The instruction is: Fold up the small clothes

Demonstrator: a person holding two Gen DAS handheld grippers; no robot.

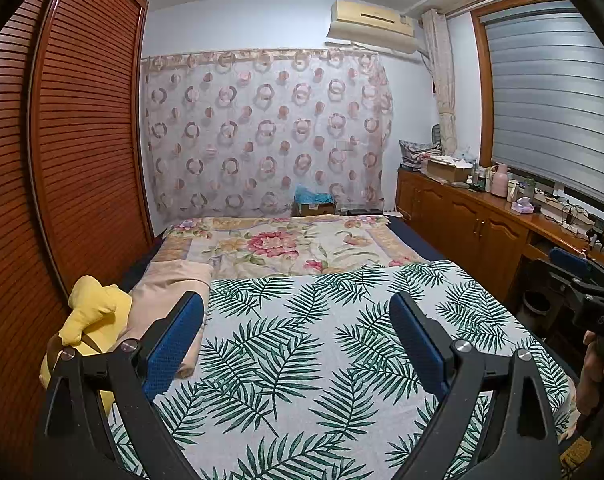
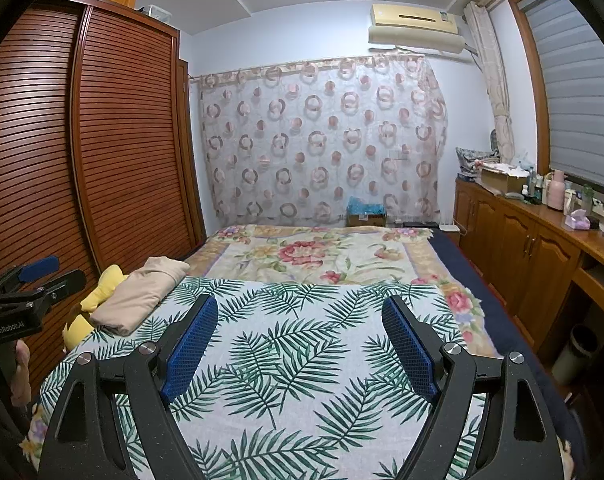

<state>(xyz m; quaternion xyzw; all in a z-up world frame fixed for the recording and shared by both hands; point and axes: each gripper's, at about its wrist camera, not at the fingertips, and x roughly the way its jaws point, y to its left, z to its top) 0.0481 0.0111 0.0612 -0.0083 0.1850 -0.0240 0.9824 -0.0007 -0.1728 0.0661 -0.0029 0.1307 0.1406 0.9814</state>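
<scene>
A beige garment point(image 1: 169, 284) lies folded at the left edge of the bed; it also shows in the right wrist view point(image 2: 141, 292). A yellow cloth point(image 1: 97, 312) lies bunched beside it on the left, also seen in the right wrist view point(image 2: 101, 286). My left gripper point(image 1: 297, 312) is open and empty above the leaf-print sheet point(image 1: 302, 340), its left finger close to the beige garment. My right gripper point(image 2: 299, 316) is open and empty above the same sheet point(image 2: 302, 360). Each gripper shows at the other view's edge: the right one point(image 1: 582, 276), the left one point(image 2: 33, 276).
A floral blanket point(image 1: 285, 244) covers the far half of the bed. A slatted wooden wardrobe point(image 1: 61, 160) stands close on the left. A wooden cabinet point(image 2: 534, 248) with bottles and boxes runs along the right. A bin point(image 2: 574, 352) stands on the floor by it.
</scene>
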